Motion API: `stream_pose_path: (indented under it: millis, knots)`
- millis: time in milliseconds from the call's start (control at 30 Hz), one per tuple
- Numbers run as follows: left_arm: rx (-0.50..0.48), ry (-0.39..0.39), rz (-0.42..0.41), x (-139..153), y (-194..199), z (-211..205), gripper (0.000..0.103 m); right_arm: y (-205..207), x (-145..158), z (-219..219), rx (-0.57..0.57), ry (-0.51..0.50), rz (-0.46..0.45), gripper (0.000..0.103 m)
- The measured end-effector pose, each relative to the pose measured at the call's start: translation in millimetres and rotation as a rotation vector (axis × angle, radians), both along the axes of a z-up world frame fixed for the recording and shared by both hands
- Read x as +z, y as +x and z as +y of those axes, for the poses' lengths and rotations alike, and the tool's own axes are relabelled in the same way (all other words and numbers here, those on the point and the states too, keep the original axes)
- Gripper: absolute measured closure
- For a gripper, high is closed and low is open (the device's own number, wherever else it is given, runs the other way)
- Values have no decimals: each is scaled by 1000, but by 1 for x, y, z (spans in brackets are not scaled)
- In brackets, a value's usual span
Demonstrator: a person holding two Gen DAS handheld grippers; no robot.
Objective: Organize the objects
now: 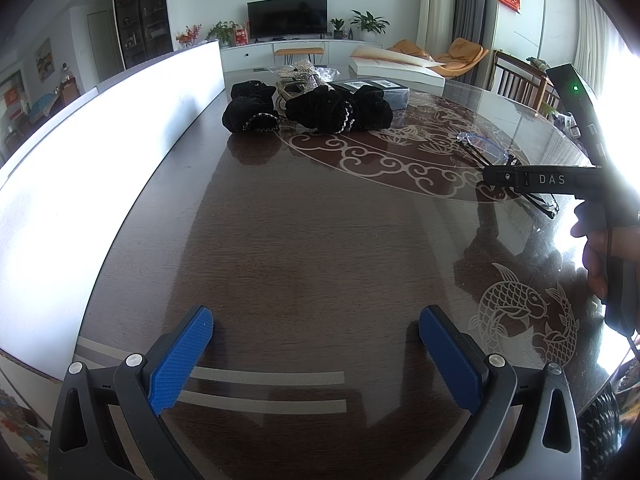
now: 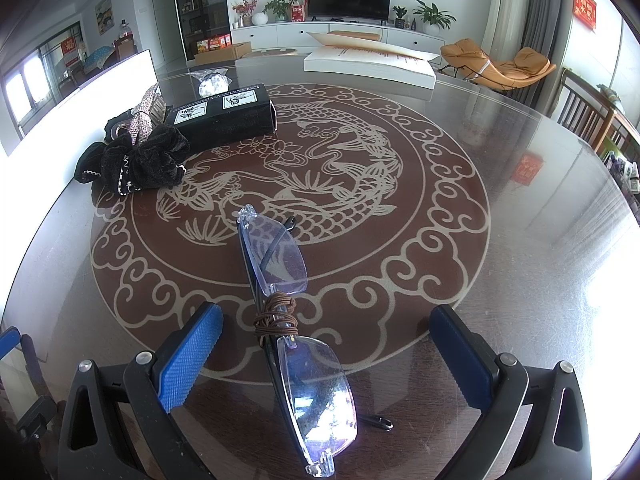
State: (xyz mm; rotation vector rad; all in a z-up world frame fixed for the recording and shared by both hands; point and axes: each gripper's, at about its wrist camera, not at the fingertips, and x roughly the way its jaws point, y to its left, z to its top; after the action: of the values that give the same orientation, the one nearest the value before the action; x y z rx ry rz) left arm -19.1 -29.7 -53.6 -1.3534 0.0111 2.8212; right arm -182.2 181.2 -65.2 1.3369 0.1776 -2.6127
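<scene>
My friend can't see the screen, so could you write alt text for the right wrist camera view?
A pair of rimless glasses, a brown cord wound round its bridge, lies on a glass-topped table between the open blue fingers of the right gripper. Farther back left sit black scrunchies and a black box.

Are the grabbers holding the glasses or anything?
No, nothing is held. The right gripper is open around the glasses lying on the table; the left gripper is open and empty.

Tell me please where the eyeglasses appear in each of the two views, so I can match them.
Left wrist: eyeglasses at right, partly behind the right gripper.
Right wrist: eyeglasses bottom centre, between the open fingers.
Shared landmark: black box beyond the black scrunchies.
</scene>
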Motion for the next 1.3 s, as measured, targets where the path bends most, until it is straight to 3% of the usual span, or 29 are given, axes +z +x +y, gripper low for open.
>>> stream_pose_path:
  millis: [100, 300, 567, 733, 767, 800, 833, 933, 1033, 1133, 1167, 1233, 1267, 1300]
  knots:
    - [-25, 9, -24, 3, -9, -6, 0, 0, 0, 0, 0, 0, 0, 0]
    - [30, 129, -18, 20, -57, -37, 0, 0, 0, 0, 0, 0, 0, 0]
    - [118, 183, 10, 48, -168, -69, 3, 0, 0, 0, 0, 0, 0, 0]
    - [180, 203, -31, 36, -222, -86, 25, 0, 0, 0, 0, 0, 0, 0]
    - [182, 205, -40, 31, -226, -88, 39, 0, 0, 0, 0, 0, 0, 0]
    - [184, 202, -54, 26, -230, -89, 67, 0, 0, 0, 0, 0, 0, 0]
    - [174, 205, -68, 23, -230, -89, 76, 0, 0, 0, 0, 0, 0, 0]
    - [144, 179, -46, 22, -210, -87, 77, 0, 0, 0, 0, 0, 0, 0]
    - [88, 204, -64, 22, -166, -81, 77, 0, -1, 0, 0, 0, 0, 0]
    - [39, 181, -74, 23, -120, -73, 75, 1, 0, 0, 1, 0, 0, 0]
    - [33, 173, -73, 24, -111, -72, 70, 0, -1, 1, 1, 0, 0, 0]
    - [24, 142, -73, 24, -103, -68, 50, 1, -1, 1, 1, 0, 0, 0]
    - [15, 119, -62, 26, -103, -66, 32, 1, -1, 1, 1, -2, -1, 0]
    - [10, 91, -47, 27, -105, -64, 26, 0, -1, 1, 2, -5, -1, 0]
